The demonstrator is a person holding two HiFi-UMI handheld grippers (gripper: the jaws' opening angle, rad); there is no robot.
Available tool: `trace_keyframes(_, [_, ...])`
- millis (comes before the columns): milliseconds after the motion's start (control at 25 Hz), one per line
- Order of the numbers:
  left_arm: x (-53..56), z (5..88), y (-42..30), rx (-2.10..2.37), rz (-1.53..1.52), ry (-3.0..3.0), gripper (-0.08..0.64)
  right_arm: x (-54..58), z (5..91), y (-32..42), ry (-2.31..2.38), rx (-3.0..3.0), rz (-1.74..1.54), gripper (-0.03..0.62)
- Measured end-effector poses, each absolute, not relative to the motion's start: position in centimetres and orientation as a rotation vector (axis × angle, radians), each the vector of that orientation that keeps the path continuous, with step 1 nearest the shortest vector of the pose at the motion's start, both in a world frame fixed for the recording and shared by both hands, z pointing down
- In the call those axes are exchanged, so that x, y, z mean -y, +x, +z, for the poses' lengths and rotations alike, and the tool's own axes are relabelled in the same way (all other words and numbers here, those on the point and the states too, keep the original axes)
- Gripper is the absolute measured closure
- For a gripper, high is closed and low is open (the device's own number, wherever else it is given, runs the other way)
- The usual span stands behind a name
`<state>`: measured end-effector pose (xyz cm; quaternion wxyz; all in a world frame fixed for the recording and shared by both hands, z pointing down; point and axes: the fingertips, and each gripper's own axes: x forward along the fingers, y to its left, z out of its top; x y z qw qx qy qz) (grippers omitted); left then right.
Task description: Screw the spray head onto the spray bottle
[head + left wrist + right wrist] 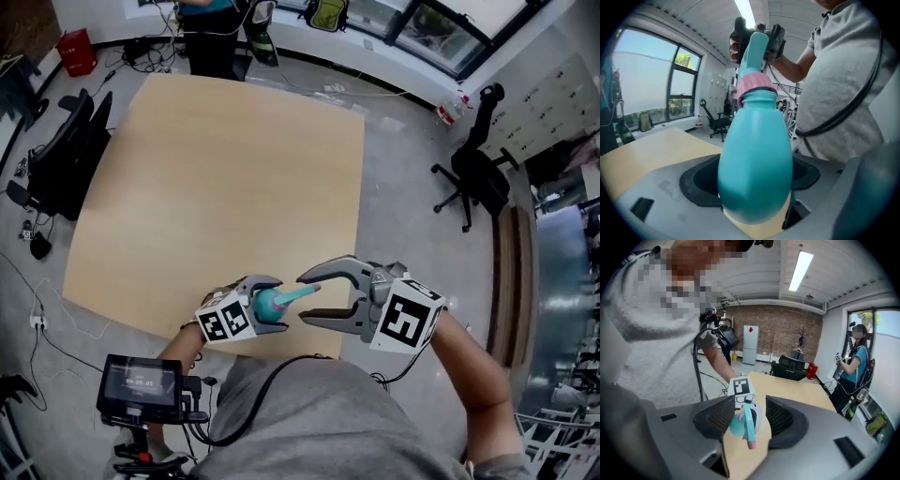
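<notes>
Closest to the head camera is the person's grey shirt [328, 422], just behind the spray bottle [754, 159].

1. Bottle support. The left gripper [270, 307] is clamped on the bottle's rounded body, with a jaw on each side. It holds the bottle off the table [225, 187], which lies below and beyond the bottle. The neck points away from the left gripper and toward the other tool. This grip probably serves to stop the bottle from spinning while the top is turned.

2. Spray head. The spray head [757, 49] sits on the bottle's neck, above the pink collar [754, 86]. Whether the thread is fully seated cannot be told from any view.

3. Working tool. The right gripper [304, 300] faces the bottle's neck end. Its jaws stand wide apart, one either side of the spray head. The pads do not press on the head, so the right gripper grips nothing.

4. Assessment. The two tools are lined up nose to nose along the bottle's axis. This suits closing on the head or collar and rotating it. A likely risk is pinching the slim head off-centre and tilting it on the thread.
</notes>
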<state>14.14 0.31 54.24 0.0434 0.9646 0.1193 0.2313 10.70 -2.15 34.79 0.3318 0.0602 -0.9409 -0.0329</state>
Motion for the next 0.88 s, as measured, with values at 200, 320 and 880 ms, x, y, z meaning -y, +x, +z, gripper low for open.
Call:
trace_keyframes(200, [-5.4, 49.1, 14.5, -0.681, 0.699, 2.816, 0.161, -1.0, 36.3, 11.0, 0.031, 2.369, 0.0, 0.405])
trace_keyframes(320, [-6.8, 47.9, 14.6, -0.769, 0.691, 2.751, 0.161, -2.4, 37.4, 11.5, 0.016, 2.327, 0.1, 0.405])
trace_keyframes(880, [-10.0, 47.7, 14.9, -1.14, 0.672, 2.431, 0.161, -3.8, 39.9, 12.2, -0.08, 2.225, 0.067, 0.46])
